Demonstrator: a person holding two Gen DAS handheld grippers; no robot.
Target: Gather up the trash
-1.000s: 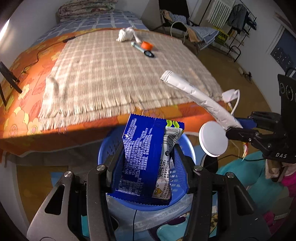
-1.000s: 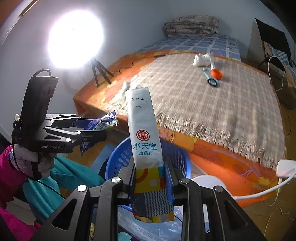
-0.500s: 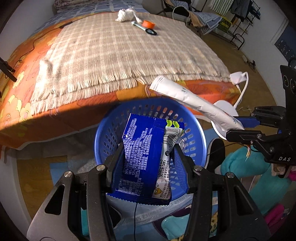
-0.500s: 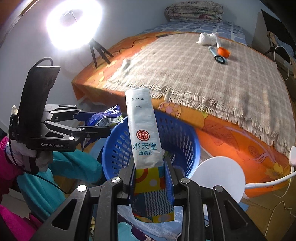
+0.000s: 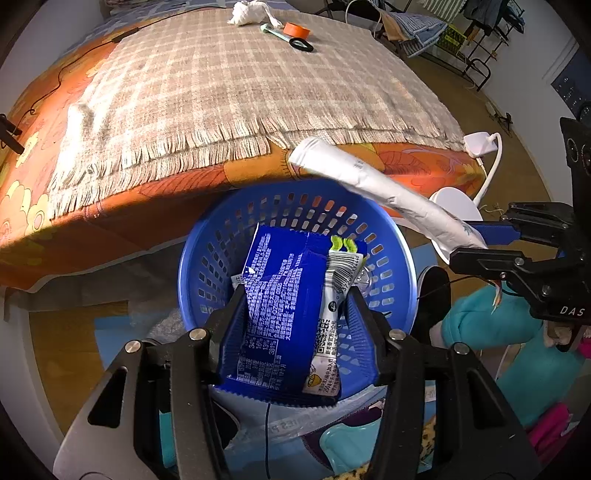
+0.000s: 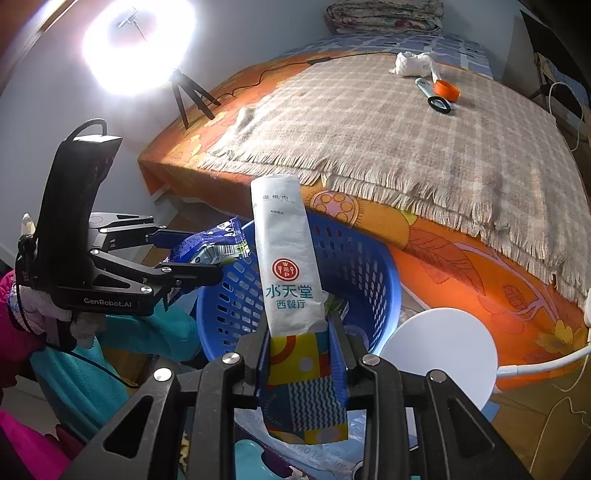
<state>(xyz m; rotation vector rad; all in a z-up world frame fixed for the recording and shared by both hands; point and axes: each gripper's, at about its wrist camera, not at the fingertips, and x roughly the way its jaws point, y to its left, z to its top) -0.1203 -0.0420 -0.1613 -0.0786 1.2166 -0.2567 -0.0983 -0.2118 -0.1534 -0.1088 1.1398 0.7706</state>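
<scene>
My left gripper (image 5: 295, 325) is shut on a blue snack wrapper (image 5: 280, 306) and holds it over the blue plastic basket (image 5: 391, 236) on the floor by the bed. It also shows in the right wrist view (image 6: 199, 260), with the wrapper (image 6: 210, 245) at the basket's left rim. My right gripper (image 6: 299, 343) is shut on a long white wet-wipe packet (image 6: 286, 254) and holds it over the basket (image 6: 365, 266). In the left wrist view that packet (image 5: 380, 192) crosses above the basket's far right rim, held by the right gripper (image 5: 476, 245).
A bed with a plaid blanket (image 5: 240, 85) carries a white crumpled tissue (image 5: 247, 16), an orange tape roll (image 5: 297, 29) and a black ring (image 5: 301, 44). A white round lamp base (image 6: 439, 354) stands right of the basket. A bright ring light (image 6: 140, 44) is at left.
Both grippers have tilted down and moved over the basket, which now fills more of each view. Both stay shut on their wrappers.
</scene>
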